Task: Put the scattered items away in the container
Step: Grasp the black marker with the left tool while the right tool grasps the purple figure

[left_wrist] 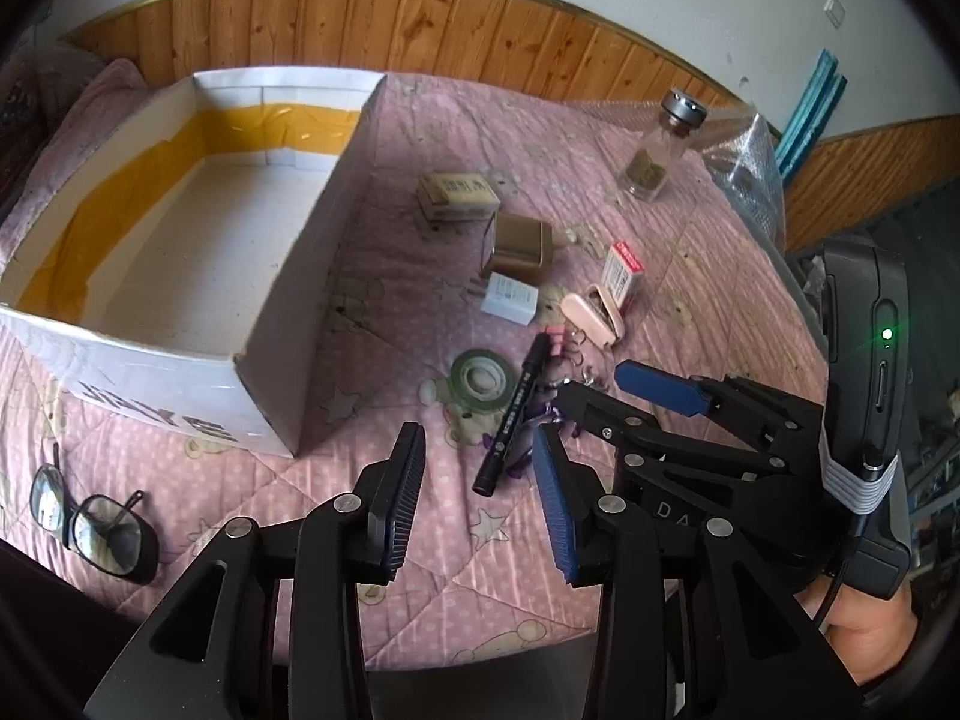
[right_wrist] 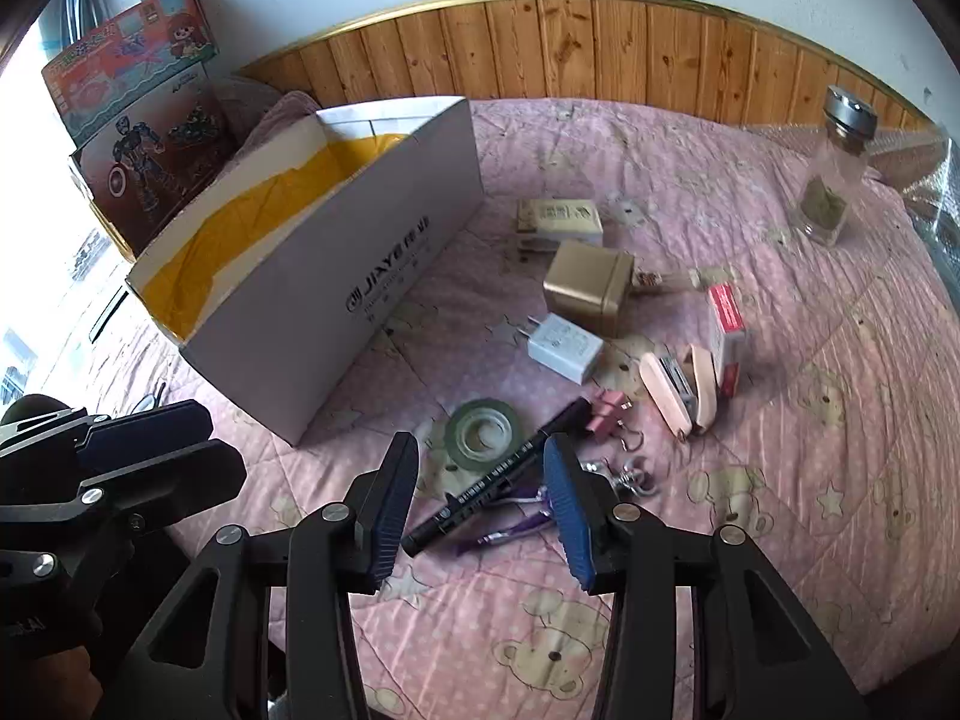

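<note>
The black marker (right_wrist: pixel 498 483) lies slanted lower-left to upper-right, just beyond the right gripper (right_wrist: pixel 480 504), the nearer one; both it and the left gripper (left_wrist: pixel 480 498) are half-open and empty.

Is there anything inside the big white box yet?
No, the white box shows only its bare floor and yellow tape, with nothing in it.

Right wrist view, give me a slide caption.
Open right gripper poised above a black marker on a pink quilt, empty white box alongside.
</note>
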